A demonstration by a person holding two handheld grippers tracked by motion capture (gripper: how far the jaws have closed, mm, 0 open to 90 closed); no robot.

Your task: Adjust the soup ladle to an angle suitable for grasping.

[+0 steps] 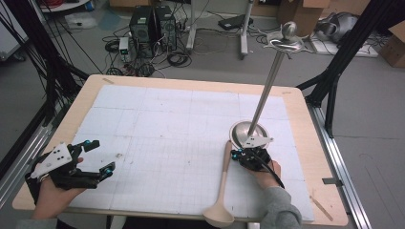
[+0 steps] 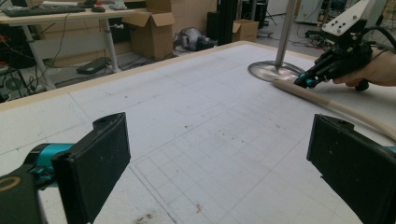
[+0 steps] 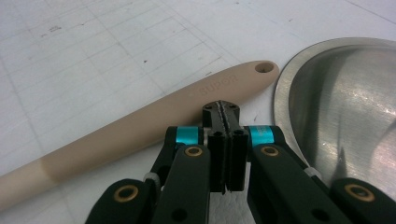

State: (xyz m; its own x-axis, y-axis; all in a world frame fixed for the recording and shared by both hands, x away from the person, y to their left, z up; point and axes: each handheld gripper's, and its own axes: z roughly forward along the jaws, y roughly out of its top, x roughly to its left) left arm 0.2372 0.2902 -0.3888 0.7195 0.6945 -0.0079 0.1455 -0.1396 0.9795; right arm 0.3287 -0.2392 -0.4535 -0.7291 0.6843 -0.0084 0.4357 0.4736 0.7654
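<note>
Beige and smooth, the ladle (image 3: pixel 140 123) lies flat on the table (image 1: pixel 157 124), its handle end just ahead and left of the right gripper (image 3: pixel 223 109), whose jaws are pressed together on nothing. To pick it up well, the jaws should probably part first, straddle the handle across its width, and keep clear of the steel stand base (image 3: pixel 345 107) to their right. The left gripper (image 2: pixel 219 154) rests well apart, jaws wide and empty.

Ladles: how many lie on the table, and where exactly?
1. The beige ladle lies flat on the white mat, its bowl at the near edge and its handle end beside the metal stand base, just left of the right tool.
</note>
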